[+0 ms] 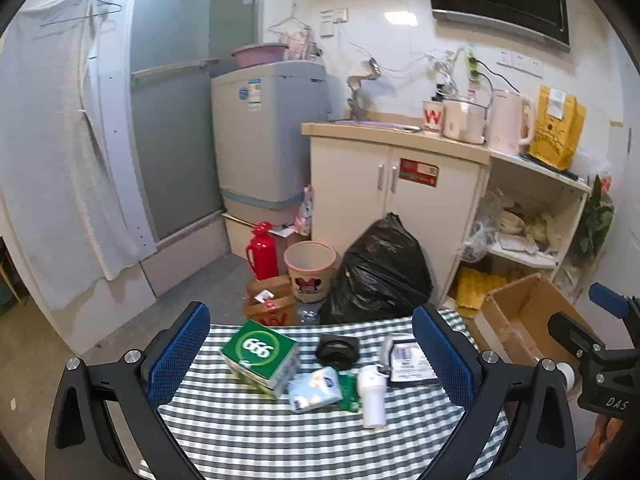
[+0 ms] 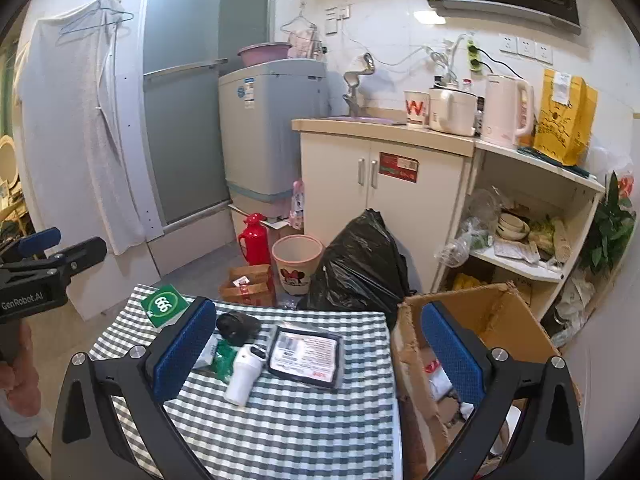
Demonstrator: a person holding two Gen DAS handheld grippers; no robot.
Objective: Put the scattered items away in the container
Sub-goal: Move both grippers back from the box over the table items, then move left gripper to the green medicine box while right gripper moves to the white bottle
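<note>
while you hold both tools above the checked tablecloth (image 1: 280,440), neither one grips anything: the left gripper (image 1: 312,356) has its blue pads spread wide with the scattered items showing between them, and the right gripper (image 2: 320,344) is just as wide, its left pad over the cloth and its right pad over the cardboard box (image 2: 496,320).

the box stands just off the table's right edge, open at the top, with some white and red wrapping lying in its bottom. it is the container in reach of your right tool.

on the cloth, the green 666 box (image 1: 260,354) sits toward the far left. right of it lies a black square item (image 1: 338,350), and nearer to you a light blue packet (image 1: 316,388) that touches a green packet (image 1: 348,394). a white bottle (image 1: 372,396) lies on its side just right of those, with a flat black-edged pouch (image 2: 306,354) bearing a printed label beside it, nearest the box side of the table.

past the table's far edge, on the floor, you can see a black rubbish bag (image 2: 360,268), a pink bin (image 2: 296,262), a red flask (image 2: 254,240) and brown paper bags (image 2: 248,286).
</note>
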